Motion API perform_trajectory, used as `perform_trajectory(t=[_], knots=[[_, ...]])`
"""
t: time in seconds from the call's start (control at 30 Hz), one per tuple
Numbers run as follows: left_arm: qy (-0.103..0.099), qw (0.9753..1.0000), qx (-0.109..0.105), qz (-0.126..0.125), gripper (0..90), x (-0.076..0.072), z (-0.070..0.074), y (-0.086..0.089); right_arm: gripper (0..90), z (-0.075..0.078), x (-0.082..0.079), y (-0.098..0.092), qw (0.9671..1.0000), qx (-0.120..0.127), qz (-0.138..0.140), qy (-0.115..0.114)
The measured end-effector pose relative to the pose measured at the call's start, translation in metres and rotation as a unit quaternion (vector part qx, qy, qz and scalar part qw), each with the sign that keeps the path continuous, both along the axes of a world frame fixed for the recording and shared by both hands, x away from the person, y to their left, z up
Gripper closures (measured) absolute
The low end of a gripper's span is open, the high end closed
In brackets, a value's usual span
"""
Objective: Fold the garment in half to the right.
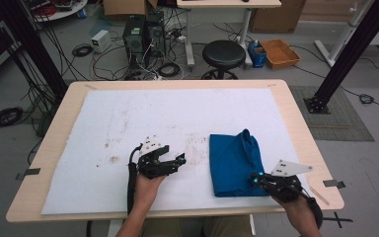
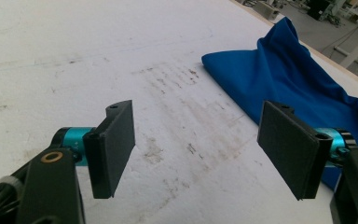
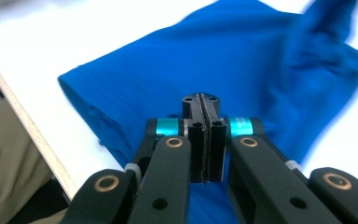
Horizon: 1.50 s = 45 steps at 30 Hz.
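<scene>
On the tabletop point(image 1: 74, 98) at about four o'clock lies a folded blue cloth point(image 1: 234, 163). Right gripper point(image 1: 257, 179), fingers pressed together, hovers at its near edge, apparently empty. Left gripper point(image 1: 177, 162) waits beside, fingers apart. Folding looks nearly finished.

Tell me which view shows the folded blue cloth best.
The high view: the whole blue cloth lies in frame on the white mat, all edges visible. The left gripper view catches only its near side beyond the open jaws. The right gripper view shows it close but blurred, partly behind the shut jaws.
</scene>
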State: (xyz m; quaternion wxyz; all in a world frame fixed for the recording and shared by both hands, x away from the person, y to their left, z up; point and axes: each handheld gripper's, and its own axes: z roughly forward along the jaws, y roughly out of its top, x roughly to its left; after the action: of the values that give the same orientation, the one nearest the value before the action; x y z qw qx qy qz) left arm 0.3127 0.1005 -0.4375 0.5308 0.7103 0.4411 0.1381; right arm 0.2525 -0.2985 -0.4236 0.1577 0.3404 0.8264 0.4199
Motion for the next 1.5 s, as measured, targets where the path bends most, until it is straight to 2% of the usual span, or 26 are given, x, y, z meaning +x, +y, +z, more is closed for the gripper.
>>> perform_trajectory(t=[0.07, 0.2, 0.3, 0.33, 0.4, 0.47, 0.53, 0.6, 0.7, 0.73, 0.77, 0.8, 0.83, 0.87, 0.93, 0.97, 1.0, 1.03, 1.07, 1.1, 1.13, 1.23, 1.27, 1.37, 1.4, 1.5], knots=[[0.001, 1.0, 0.0, -0.001, 27.5, 0.0, 0.0, 0.0, 90.0, 0.0, -0.002, -0.007, 0.9999, 0.002, -0.013, 0.001], [-0.001, 1.0, 0.001, -0.002, 27.5, 0.001, 0.0, -0.001, 90.0, -0.007, -0.016, -0.033, 0.9979, -0.014, -0.055, 0.032], [0.001, 1.0, 0.001, 0.0, 27.5, 0.001, -0.001, 0.0, 82.8, -0.004, -0.019, -0.038, 0.9975, -0.008, -0.067, 0.02], [0.001, 1.0, 0.001, 0.0, 27.5, 0.001, -0.001, 0.0, 80.3, 0.003, -0.015, -0.032, 0.9985, 0.005, -0.054, 0.004], [0.001, 1.0, 0.002, -0.001, 27.5, 0.001, -0.001, 0.0, 80.3, 0.004, -0.011, -0.026, 0.999, 0.005, -0.045, 0.002], [0.001, 1.0, 0.003, 0.001, 27.5, 0.001, -0.001, 0.001, 81.4, -0.005, 0.005, -0.003, 0.9995, -0.021, -0.019, 0.016], [0.002, 1.0, 0.005, 0.001, 27.5, 0.001, -0.001, 0.002, 84.7, -0.014, 0.01, 0.003, 0.9979, -0.046, -0.034, 0.03], [0.001, 1.0, 0.005, 0.001, 27.5, 0.001, -0.002, 0.002, 85.3, -0.018, 0.01, 0.001, 0.9972, -0.054, -0.04, 0.031], [0.003, 1.0, 0.006, 0.002, 27.5, 0.002, -0.003, 0.002, 85.1, -0.02, 0.001, -0.01, 0.9971, -0.049, -0.052, 0.028], [0.003, 1.0, 0.004, 0.001, 27.5, 0.001, -0.003, 0.002, 74.8, -0.017, -0.002, -0.017, 0.9963, -0.042, -0.064, 0.038], [0.001, 1.0, 0.005, -0.001, 27.5, 0.002, -0.003, 0.002, 74.8, -0.017, -0.002, -0.017, 0.9963, -0.042, -0.064, 0.038], [0.001, 1.0, 0.007, -0.001, 27.5, 0.001, -0.004, 0.002, 65.5, -0.011, 0.001, -0.021, 0.996, -0.014, -0.071, 0.053], [0.001, 1.0, 0.007, -0.001, 27.5, 0.001, -0.004, 0.002, 65.5, -0.011, 0.001, -0.021, 0.996, -0.014, -0.071, 0.053], [0.001, 1.0, 0.008, 0.0, 27.5, 0.001, -0.004, 0.002, 63.4, -0.001, 0.008, -0.02, 0.9966, 0.016, -0.072, 0.037], [0.001, 1.0, 0.008, 0.0, 27.5, 0.002, -0.005, 0.003, 63.4, 0.004, 0.015, -0.018, 0.9971, 0.023, -0.069, 0.022], [0.003, 1.0, 0.007, 0.003, 27.5, 0.001, -0.005, 0.003, 64.3, 0.009, 0.024, -0.014, 0.9972, 0.022, -0.071, 0.012], [0.004, 1.0, 0.006, 0.006, 27.5, 0.002, -0.005, 0.004, 70.8, 0.016, 0.046, -0.002, 0.9971, 0.017, -0.074, -0.001], [0.004, 1.0, 0.006, 0.006, 27.5, 0.002, -0.005, 0.004, 70.8, 0.016, 0.046, -0.002, 0.9971, 0.017, -0.074, -0.001], [0.005, 1.0, 0.008, 0.004, 27.5, 0.002, -0.006, 0.003, 75.5, 0.019, 0.071, 0.012, 0.9973, 0.018, -0.071, -0.003], [0.005, 1.0, 0.008, 0.004, 27.5, 0.002, -0.006, 0.003, 75.5, 0.019, 0.071, 0.012, 0.9973, 0.018, -0.071, -0.003], [0.006, 0.9999, 0.008, 0.004, 27.5, 0.002, -0.006, 0.003, 76.2, 0.018, 0.083, 0.019, 0.9971, 0.011, -0.075, -0.002], [0.009, 0.9999, 0.01, 0.001, 27.5, 0.003, -0.007, 0.002, 80.3, 0.008, 0.112, 0.03, 0.9918, -0.035, -0.122, 0.015], [0.008, 0.9999, 0.01, 0.001, 27.5, 0.003, -0.007, 0.001, 80.8, -0.001, 0.12, 0.027, 0.9862, -0.063, -0.15, 0.03], [0.009, 0.9999, 0.011, 0.001, 27.5, 0.004, -0.008, 0.001, 78.5, -0.009, 0.122, 0.018, 0.9833, -0.056, -0.167, 0.044], [0.009, 0.9999, 0.014, 0.0, 27.5, 0.004, -0.008, 0.001, 71.9, -0.014, 0.121, 0.007, 0.981, -0.041, -0.184, 0.046], [0.009, 0.9999, 0.013, 0.001, 27.5, 0.005, -0.008, 0.001, 66.2, -0.017, 0.118, -0.001, 0.979, -0.025, -0.194, 0.057]])
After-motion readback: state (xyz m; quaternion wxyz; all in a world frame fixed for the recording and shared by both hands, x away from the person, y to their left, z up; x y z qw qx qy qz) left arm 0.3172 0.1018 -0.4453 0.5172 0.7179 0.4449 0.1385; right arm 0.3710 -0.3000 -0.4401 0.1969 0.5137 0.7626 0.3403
